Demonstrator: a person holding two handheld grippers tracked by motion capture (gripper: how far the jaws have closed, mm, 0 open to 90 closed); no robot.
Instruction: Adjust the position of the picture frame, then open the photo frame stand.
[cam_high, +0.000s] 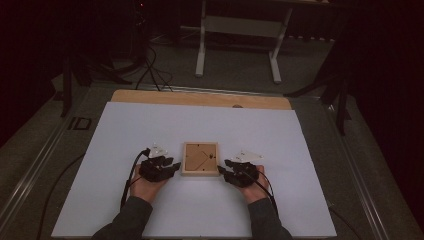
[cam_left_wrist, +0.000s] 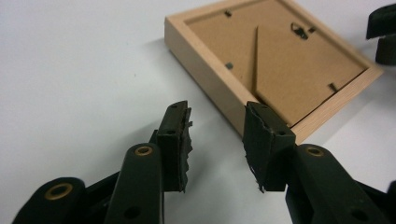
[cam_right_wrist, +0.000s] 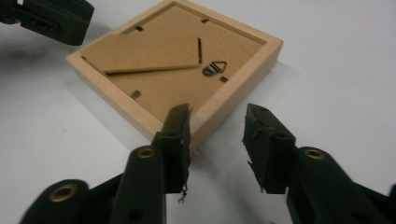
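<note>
Wooden picture frame (cam_high: 200, 158) lies face down on the white table cover (cam_high: 150, 125), brown backing board up, with the fold-out stand and hanger visible. It sits flat, square, so no real long axis; edges run roughly parallel to the table's sides in the high view. Frame is directly between the two tools: left gripper (cam_high: 170, 166) just beside its left edge, right gripper (cam_high: 226, 168) just beside its right edge, each aimed inward at the frame. Both look about equally near, neither has a clear advantage. Left gripper view: jaws stand apart, nothing between them, frame's near corner just ahead of the right-hand pad (cam_left_wrist: 264, 140), not touching as far as I can tell. Right gripper view: jaws also apart, empty gap, frame corner sits right at the left-hand pad (cam_right_wrist: 177, 135), contact unclear. Key relation: frame lies inward from each tool, so I judge a pinch on the rim needs a short push toward the centre from either side.
</note>
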